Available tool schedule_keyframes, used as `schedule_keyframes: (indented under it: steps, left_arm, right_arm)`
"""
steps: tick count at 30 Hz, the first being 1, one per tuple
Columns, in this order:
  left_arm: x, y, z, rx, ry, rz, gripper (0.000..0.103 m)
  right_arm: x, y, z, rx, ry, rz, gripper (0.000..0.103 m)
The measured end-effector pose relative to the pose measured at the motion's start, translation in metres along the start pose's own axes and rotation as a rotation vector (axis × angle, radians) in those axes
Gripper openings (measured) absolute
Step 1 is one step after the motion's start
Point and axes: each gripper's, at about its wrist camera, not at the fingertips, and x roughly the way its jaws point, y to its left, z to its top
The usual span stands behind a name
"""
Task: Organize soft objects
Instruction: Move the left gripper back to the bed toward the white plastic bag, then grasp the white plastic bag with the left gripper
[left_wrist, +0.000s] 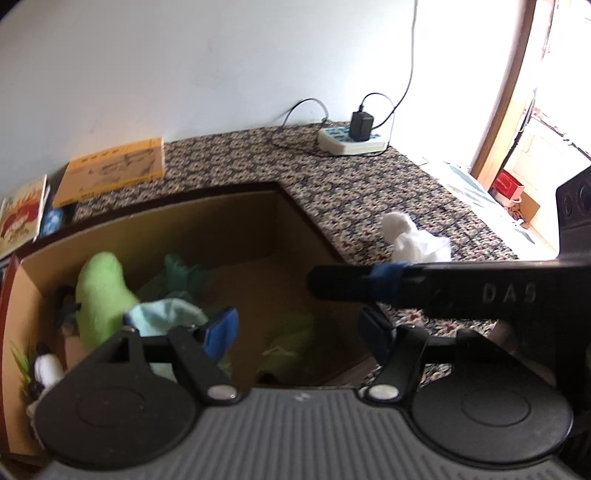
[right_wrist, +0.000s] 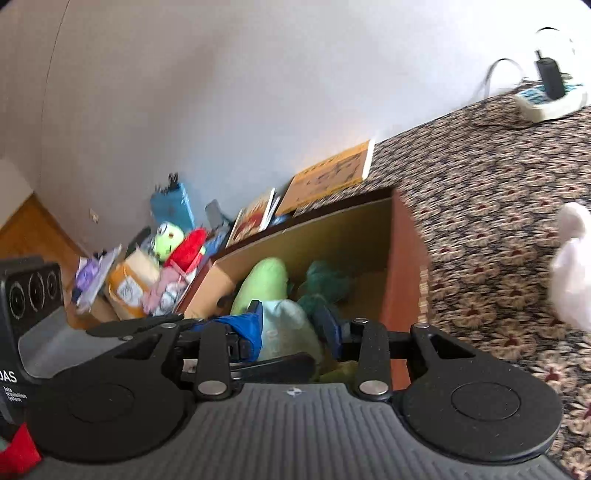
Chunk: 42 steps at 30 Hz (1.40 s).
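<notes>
An open cardboard box (left_wrist: 303, 218) (right_wrist: 402, 236) stands on patterned carpet. Inside lie a light green plush (left_wrist: 101, 291) (right_wrist: 262, 286), a pale mint soft item (left_wrist: 166, 314) (right_wrist: 284, 328), a dark teal one (left_wrist: 184, 273) (right_wrist: 325, 280) and a yellow-green one (left_wrist: 291, 339). A white soft toy (left_wrist: 413, 238) (right_wrist: 572, 269) lies on the carpet right of the box. My left gripper (left_wrist: 299, 328) is open and empty above the box. My right gripper (right_wrist: 295, 325) is open over the box, straddling the mint item. One of its fingers (left_wrist: 354, 282) crosses the left wrist view.
A power strip (left_wrist: 351, 142) (right_wrist: 550, 99) with charger and cables sits by the wall. Yellow books (left_wrist: 110, 171) (right_wrist: 332, 173) lie behind the box. A heap of toys and bags (right_wrist: 147, 273) stands left of the box. Wooden floor shows at far left.
</notes>
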Motion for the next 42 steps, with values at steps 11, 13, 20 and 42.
schedule_keyframes:
  steps: [11, 13, 20, 42]
  left_arm:
    - [0.027, -0.071, 0.042, 0.053, -0.015, -0.156, 0.072]
    - [0.038, -0.085, 0.047, 0.069, -0.003, -0.166, 0.072]
    - [0.086, -0.122, 0.054, 0.066, 0.067, -0.169, 0.074]
    - [0.203, -0.155, 0.068, -0.05, 0.211, 0.063, 0.075]
  right_arm:
    - [-0.075, -0.089, 0.019, 0.277, -0.143, -0.172, 0.019]
    - [-0.086, -0.105, 0.019, 0.312, -0.145, -0.227, 0.02]
    - [-0.107, -0.144, 0.019, 0.338, -0.107, -0.313, 0.022]
    - [-0.039, -0.197, 0.071, 0.245, 0.137, -0.308, 0.023]
